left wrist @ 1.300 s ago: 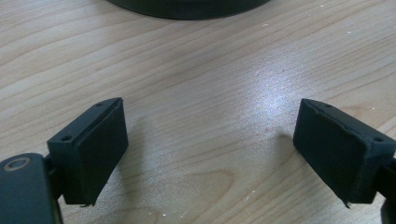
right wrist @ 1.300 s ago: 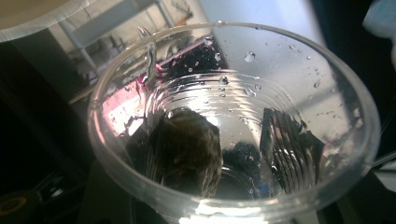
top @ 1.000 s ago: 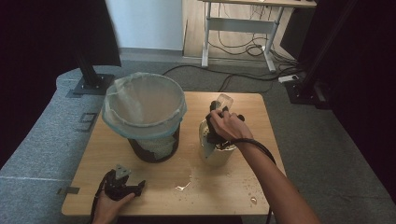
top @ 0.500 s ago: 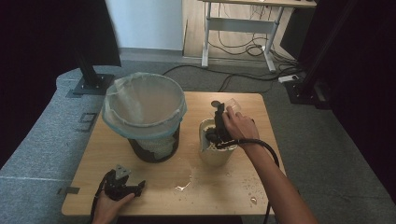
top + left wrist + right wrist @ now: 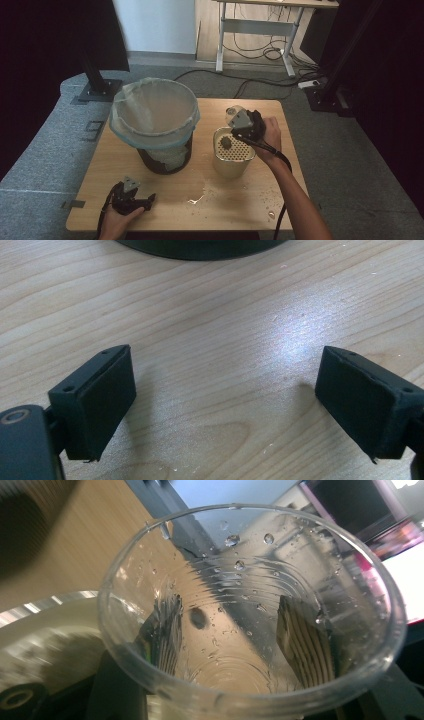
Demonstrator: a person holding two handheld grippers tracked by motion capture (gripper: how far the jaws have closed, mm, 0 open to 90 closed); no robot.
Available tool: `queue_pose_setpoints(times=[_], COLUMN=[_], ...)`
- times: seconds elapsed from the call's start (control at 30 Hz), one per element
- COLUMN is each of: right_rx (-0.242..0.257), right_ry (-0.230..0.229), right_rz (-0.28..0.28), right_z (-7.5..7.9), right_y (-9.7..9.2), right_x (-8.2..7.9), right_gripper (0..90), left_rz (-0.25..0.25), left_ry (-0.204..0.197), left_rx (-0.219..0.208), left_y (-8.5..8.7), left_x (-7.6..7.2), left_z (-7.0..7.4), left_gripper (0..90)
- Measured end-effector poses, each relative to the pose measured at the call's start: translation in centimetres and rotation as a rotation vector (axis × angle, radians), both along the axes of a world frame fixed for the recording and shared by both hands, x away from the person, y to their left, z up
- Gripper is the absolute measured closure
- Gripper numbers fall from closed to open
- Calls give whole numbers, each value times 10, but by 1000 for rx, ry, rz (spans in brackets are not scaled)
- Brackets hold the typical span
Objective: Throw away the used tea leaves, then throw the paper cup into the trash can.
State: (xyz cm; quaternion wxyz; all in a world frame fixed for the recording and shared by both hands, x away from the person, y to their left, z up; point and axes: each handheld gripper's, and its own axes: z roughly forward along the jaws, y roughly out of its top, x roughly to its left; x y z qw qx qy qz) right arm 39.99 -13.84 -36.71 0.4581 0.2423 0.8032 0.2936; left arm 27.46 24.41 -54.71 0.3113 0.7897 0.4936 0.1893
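Observation:
My right gripper [image 5: 239, 121] is shut on a clear plastic cup [image 5: 233, 114], held tilted just above the back rim of a pale metal canister [image 5: 233, 164]. A perforated strainer [image 5: 237, 149] sits in the canister's top with a dark lump [image 5: 226, 143] on it. In the right gripper view the cup [image 5: 235, 675] is wet with droplets, and both fingers [image 5: 162, 630] press its wall from outside. The canister's rim [image 5: 45, 625] is a blur below it. My left gripper [image 5: 145, 201] rests on the table's front left, open, with bare wood between its pads [image 5: 102, 395].
A black bin [image 5: 167, 159] lined with a pale plastic bag [image 5: 150, 112] stands left of the canister. A small puddle [image 5: 196, 198] and scattered specks [image 5: 265, 197] lie on the wooden table [image 5: 230, 210]. The bin's base [image 5: 200, 247] lies just ahead of the left jaws.
My right gripper has lifted the cup from low over the canister to above its back rim, uncovering the strainer. The left gripper has stayed put.

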Motion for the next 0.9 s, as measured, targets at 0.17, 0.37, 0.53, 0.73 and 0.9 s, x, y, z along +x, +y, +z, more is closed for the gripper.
queue_pose_setpoints(times=[0.17, 0.37, 0.53, 0.73, 0.9], right_rx=[256, 422, 556, 612, 619], right_ry=[130, 179, 154, 105, 60], right_rz=[14, 34, 73, 121, 189], right_z=[-1, -1, 17, 53, 96], right_y=[-14, -23, -25, -10, 21], right_x=[3, 2, -2, -3, -7], right_gripper=[440, 437, 435, 431, 428], left_rz=[0, 1, 3, 3, 3], left_ry=[0, -1, -1, -1, -1], left_rx=[0, 0, -1, -1, 0], left_y=[0, 0, 0, 0, 0], left_x=[0, 0, 0, 0, 0], left_z=[0, 0, 0, 0, 0], left_gripper=[89, 89, 88, 88, 88])
